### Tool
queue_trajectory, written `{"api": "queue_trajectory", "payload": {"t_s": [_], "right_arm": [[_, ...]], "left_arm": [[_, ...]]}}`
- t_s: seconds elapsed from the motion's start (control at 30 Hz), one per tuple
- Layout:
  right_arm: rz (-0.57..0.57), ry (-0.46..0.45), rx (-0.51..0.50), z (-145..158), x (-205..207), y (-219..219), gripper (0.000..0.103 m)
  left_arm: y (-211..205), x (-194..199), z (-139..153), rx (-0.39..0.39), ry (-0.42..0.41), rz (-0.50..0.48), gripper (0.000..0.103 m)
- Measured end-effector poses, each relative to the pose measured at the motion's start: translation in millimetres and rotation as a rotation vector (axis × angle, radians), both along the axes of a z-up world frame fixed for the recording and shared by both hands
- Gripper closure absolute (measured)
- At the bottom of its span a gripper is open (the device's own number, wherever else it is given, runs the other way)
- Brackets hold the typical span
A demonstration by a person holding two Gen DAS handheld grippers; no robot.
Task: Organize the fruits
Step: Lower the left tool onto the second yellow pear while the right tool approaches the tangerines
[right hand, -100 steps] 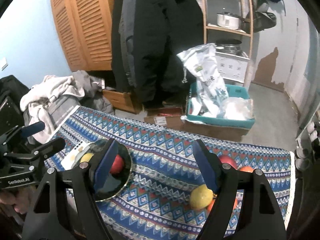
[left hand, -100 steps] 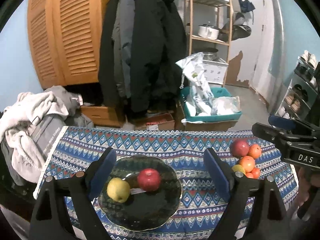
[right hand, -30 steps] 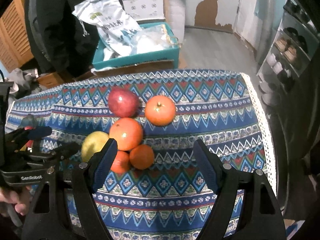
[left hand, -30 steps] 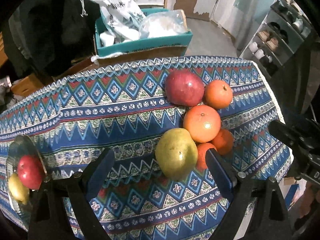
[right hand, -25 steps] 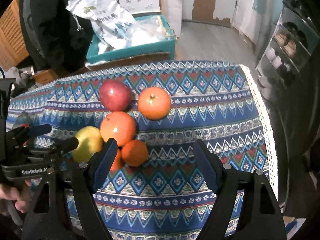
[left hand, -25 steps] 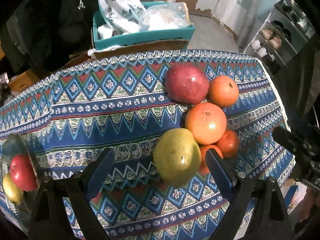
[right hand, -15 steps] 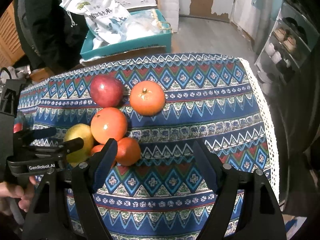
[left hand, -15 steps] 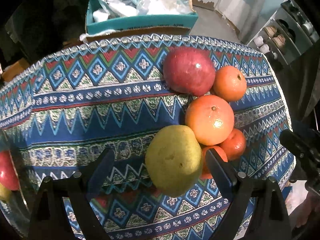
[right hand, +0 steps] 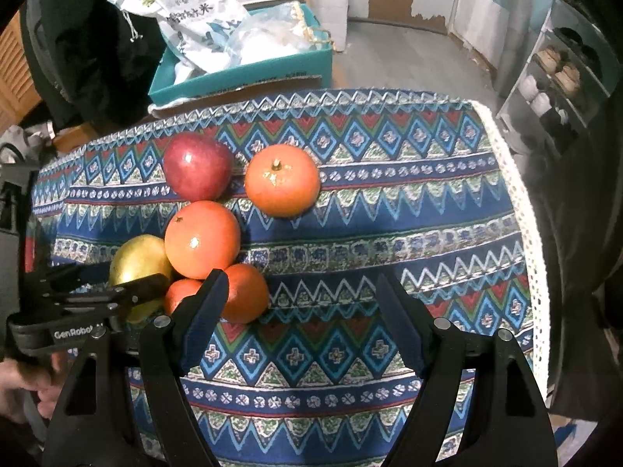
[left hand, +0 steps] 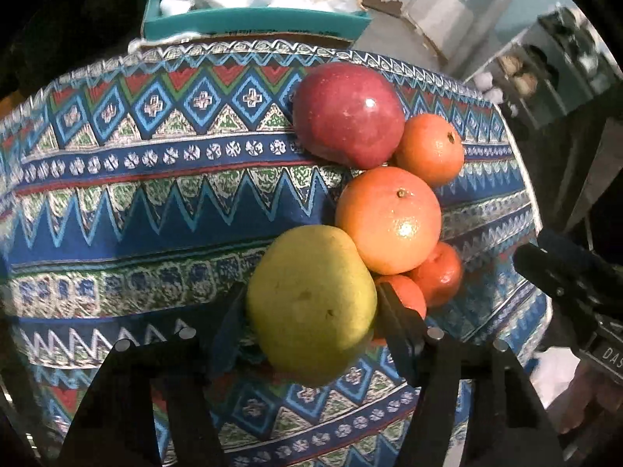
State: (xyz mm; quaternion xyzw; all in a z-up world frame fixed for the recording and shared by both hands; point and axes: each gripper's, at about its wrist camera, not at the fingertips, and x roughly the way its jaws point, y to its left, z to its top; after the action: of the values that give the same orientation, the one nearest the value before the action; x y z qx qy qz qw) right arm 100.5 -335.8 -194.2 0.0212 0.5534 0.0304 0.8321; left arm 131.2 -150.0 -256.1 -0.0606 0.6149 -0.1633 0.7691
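The left gripper [left hand: 311, 311] has been brought from above the plate across to the fruit pile and lowered onto the pear [left hand: 311, 303]. Its jaws, wide a second ago, are being closed, and the pear is now flanked closely by both pads. The right gripper [right hand: 300, 311] has been carried over the cloth [right hand: 389, 233] beside the pile and lowered slightly, its jaws left apart.

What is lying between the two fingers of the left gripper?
The yellow pear, shown in the left wrist view; the left gripper jaws are closing on it.
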Motion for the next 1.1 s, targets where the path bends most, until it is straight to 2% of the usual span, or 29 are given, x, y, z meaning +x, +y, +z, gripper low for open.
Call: {"api": "queue_trajectory", "payload": {"t_s": [0.3,0.67,0.77,0.93,1.07,1.1], "right_arm": [[0.016,0.093,0.098,-34.8,13.5,11.1,0.024],[0.004,0.161,0.164,-61.2,27.8,22.8,0.024],[0.008,0.181,0.177,-63.7,27.5,23.1,0.032],[0.004,0.195,0.188,-68.0,26.9,21.8,0.032],[-0.046,0.228,0.268,-77.2,30.1,13.9,0.033],[-0.055,0.233,0.29,-78.5,29.5,11.6,0.038]], "left_arm": [[14.7,-3.9,8.9,0.082,-0.057,0.002,0.035],[47.3,-4.5,11.6,0.084,-0.059,0.056,0.035],[50.9,-4.8,13.0,0.083,-0.062,0.058,0.035],[50.9,-5.6,13.3,0.084,-0.064,0.054,0.035],[49.4,-5.9,12.6,0.082,-0.06,0.052,0.035],[49.3,-6.4,12.8,0.083,-0.059,0.053,0.035]]}}
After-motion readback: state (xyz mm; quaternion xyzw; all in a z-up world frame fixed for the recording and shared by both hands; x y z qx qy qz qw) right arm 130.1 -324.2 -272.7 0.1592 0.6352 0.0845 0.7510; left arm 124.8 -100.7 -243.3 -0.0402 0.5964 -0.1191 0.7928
